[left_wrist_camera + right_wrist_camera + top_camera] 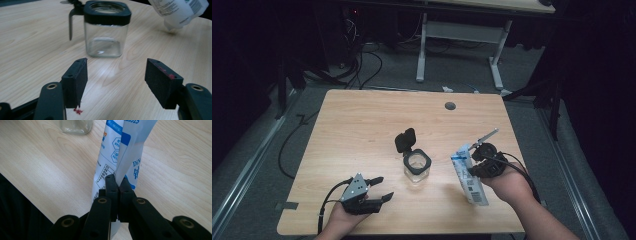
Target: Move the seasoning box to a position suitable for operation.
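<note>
A clear glass jar [417, 166] with a black square rim stands near the table's middle, its black flip lid [405, 139] tilted open behind it. My left gripper [384, 187] lies open at the front left, pointing toward the jar and apart from it. In the left gripper view the jar [106, 37] stands beyond the open left gripper [116, 62], with nothing between the pads. My right gripper [474, 167] is shut on a white and blue pouch [470, 176] to the right of the jar. The right gripper [117, 181] pinches a fold of the pouch [120, 152], whose lower end touches the table.
The wooden table [362, 125] has a grey round grommet [450, 105] near its far edge. Behind it stand the white legs of another table [421, 50], and cables [362, 70] lie on the floor. The pouch's end [178, 11] hangs at the upper right in the left gripper view.
</note>
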Motion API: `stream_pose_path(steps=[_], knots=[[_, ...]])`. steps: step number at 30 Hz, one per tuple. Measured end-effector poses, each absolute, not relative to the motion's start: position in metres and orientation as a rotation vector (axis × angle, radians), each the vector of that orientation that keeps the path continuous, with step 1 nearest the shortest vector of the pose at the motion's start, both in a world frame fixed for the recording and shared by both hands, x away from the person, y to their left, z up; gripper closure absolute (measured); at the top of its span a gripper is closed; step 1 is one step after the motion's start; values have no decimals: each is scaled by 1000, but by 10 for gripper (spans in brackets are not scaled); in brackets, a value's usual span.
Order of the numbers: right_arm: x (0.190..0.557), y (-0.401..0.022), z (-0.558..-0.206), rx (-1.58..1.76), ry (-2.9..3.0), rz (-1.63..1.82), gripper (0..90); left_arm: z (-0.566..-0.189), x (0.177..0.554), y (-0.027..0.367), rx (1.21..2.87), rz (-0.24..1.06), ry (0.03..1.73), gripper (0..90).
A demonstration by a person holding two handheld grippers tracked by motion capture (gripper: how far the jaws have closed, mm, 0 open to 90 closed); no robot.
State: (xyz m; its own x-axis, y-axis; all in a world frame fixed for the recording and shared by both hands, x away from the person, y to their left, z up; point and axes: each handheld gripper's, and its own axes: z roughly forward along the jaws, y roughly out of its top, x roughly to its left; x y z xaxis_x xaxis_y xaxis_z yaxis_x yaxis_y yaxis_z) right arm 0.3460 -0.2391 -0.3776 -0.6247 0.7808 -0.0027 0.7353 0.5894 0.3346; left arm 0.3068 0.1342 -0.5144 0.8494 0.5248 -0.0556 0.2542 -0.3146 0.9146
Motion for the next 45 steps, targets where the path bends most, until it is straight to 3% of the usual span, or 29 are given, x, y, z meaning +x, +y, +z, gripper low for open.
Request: stream_pose_path(steps=[16, 27, 45], knots=[[341, -216, -359, 1218, 2691, 509, 893, -514, 297, 81, 1917, 268, 492, 373], [340, -199, -357, 1156, 2728, 517, 892, -516, 297, 37, 1950, 191, 451, 323], [341, -180, -357, 1151, 2781, 489, 893, -515, 295, -8, 1958, 171, 383, 218]])
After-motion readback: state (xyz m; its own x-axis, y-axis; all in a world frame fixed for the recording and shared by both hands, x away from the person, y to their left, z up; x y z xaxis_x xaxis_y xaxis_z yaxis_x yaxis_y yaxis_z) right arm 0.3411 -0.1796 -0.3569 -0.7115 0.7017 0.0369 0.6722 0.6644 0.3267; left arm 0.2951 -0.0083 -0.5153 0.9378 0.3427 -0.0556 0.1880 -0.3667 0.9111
